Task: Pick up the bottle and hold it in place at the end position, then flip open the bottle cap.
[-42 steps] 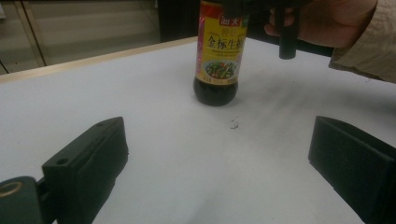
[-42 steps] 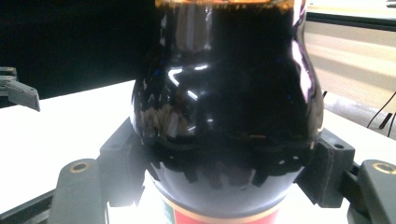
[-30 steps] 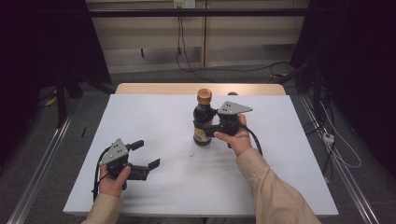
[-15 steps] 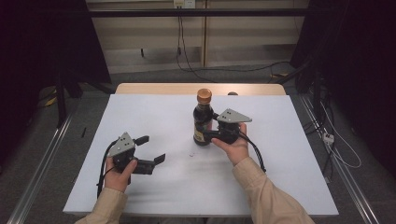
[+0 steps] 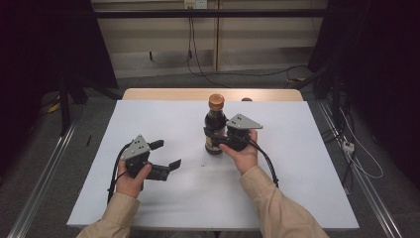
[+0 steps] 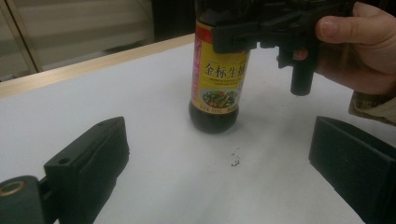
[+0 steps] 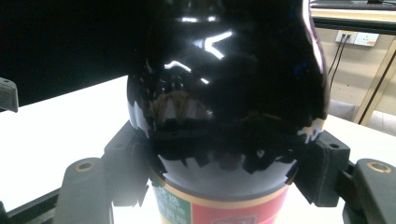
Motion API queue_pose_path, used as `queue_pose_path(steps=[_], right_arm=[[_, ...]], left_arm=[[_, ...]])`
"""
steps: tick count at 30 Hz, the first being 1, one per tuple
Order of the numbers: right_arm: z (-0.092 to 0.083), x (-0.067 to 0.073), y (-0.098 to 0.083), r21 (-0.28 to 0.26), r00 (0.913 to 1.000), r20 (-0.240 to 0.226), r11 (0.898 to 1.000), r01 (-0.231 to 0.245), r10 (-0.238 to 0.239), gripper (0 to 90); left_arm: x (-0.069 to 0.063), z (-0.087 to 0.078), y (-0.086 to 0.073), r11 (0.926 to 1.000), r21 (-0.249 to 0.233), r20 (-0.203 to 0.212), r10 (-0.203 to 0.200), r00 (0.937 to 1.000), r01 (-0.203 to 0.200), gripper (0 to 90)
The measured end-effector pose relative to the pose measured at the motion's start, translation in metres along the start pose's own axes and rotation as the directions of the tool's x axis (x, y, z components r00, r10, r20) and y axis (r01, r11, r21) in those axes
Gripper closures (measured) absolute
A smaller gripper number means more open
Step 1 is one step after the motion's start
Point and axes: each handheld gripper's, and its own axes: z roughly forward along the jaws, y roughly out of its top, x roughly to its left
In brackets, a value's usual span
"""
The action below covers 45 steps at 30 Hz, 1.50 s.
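Over near the left edge of the white tabletop [image 5: 163, 208], the left gripper [image 5: 166, 157] is held low with its jaws spread wide and nothing between them, aimed at the bottle, probably waiting its turn. A few small dark specks [image 6: 235, 161] are left on the surface between it and the bottle. Toward the middle of the far edge, the dark glass sauce bottle with a yellow label and brown cap [image 5: 215, 124] is kept upright, clamped at its shoulder by the right gripper [image 5: 216, 136], whose jaws have just been closing on it, likely to steady it. In the right gripper view the label is mostly cut off.
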Motion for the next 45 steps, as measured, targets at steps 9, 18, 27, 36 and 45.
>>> queue_pose_path(steps=[9, 18, 27, 36, 45], right_arm=[[-0.001, -0.001, 0.001, 0.01, 0.9999, -0.009, 1.0, 0.006, -0.006, 30.2], [-0.001, -0.002, 0.0, 0.008, 0.9999, -0.011, 1.0, -0.001, 0.001, 30.3], [-0.001, -0.002, 0.0, 0.01, 0.9999, -0.016, 1.0, -0.002, 0.002, 30.4], [-0.001, -0.003, 0.0, 0.011, 0.9998, -0.02, 1.0, -0.006, 0.006, 30.4], [-0.001, -0.003, 0.001, 0.016, 0.9996, -0.025, 1.0, -0.008, 0.008, 30.3]], left_arm=[[0.003, 0.003, 0.009, 0.9998, -0.008, 0.027, -0.018, 0.9995, 0.018, 4.5], [0.003, 0.014, 0.03, 0.9997, -0.003, 0.088, -0.023, 0.9959, 0.023, 4.3], [0.0, 0.019, 0.042, 0.9998, -0.011, 0.116, -0.015, 0.9931, 0.016, 4.3], [0.003, 0.024, 0.047, 0.9998, 0.0, 0.104, -0.017, 0.9944, 0.017, 4.0], [0.005, 0.031, 0.061, 0.9998, 0.016, 0.104, -0.013, 0.9945, 0.011, 4.3]])
